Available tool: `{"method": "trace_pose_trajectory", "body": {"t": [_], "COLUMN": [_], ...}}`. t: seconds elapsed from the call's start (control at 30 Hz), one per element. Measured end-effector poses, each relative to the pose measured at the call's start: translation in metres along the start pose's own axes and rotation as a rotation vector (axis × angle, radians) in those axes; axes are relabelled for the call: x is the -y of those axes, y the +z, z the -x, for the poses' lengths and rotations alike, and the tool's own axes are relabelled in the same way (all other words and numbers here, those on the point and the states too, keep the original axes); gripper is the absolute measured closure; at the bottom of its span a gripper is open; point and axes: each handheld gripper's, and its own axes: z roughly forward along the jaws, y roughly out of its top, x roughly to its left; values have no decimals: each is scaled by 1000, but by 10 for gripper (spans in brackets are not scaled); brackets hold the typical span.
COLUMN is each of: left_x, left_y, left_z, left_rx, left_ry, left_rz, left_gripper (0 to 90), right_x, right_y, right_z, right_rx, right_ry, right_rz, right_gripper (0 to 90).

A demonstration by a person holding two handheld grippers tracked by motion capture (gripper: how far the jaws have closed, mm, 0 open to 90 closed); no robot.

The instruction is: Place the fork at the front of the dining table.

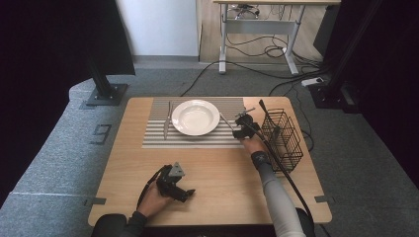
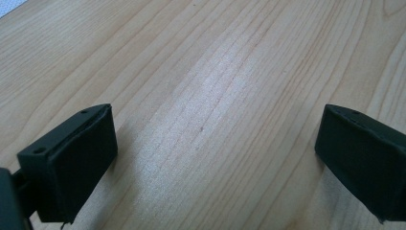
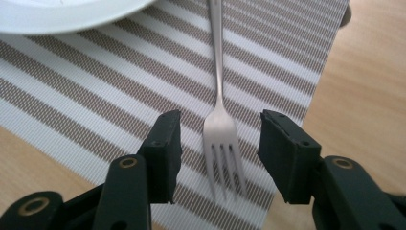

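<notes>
While the right tongs (image 3: 218,158) sit low over the striped mat (image 3: 95,96), their jaws stand apart on each side of the fork (image 3: 221,139) without touching it (its prongs point at the camera). Next to the fork is a white plate (image 1: 195,117). Down by the near edge, the left tongs (image 1: 187,193) rest wide open on the bare table (image 2: 215,72), holding nothing.

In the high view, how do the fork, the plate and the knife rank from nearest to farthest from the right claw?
1. Fork: right of the plate, beside the right claw.
2. Plate: middle of the striped placemat.
3. Knife: left of the plate.
</notes>
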Motion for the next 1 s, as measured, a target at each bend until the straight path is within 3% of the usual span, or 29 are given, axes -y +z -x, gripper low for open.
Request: {"method": "trace_pose_trajectory", "body": {"t": [0.07,0.13,0.23,0.33,0.4,0.43,0.47,0.5,0.57,0.67,0.7,0.87,1.0], "left_x": [0,0,0,0,0,0,0,0,0,0,0,0,0], "left_y": [0,0,0,0,0,0,0,0,0,0,0,0,0], "left_z": [0,0,0,0,1,1,1,1,1,1,1,1,1], "left_rx": [1,0,0,0,0,0,0,0,-1,-1,-1,-1,0], "left_ry": [1,2,3,3,2,2,2,-1,0,-1,-1,-1,-2], "left_rz": [0,1,-1,-1,-1,-1,-1,1,0,0,0,-1,0], "left_gripper": [4,5,5,4,4,4,4,4,4,4,4,4,4], "right_x": [6,12,20,23,24,25,25,24,23,20,19,21,22], "right_y": [0,1,2,2,2,2,2,1,-4,-12,-16,-12,-9], "right_z": [-2,-4,-2,-5,-10,-18,-18,-26,-33,-33,-29,-26,-34], "right_rx": [6,49,-10,-39,-46,-76,-76,-121,-152,-149,-133,-152,-174], "right_ry": [0,-17,2,2,-24,-62,-62,-93,-118,-114,-106,-119,-142], "right_rz": [-13,-23,-24,-24,-25,-22,-22,-18,10,44,60,15,37], "right_gripper": [554,604,689,692,690,677,677,663,636,659,722,780,808]}}
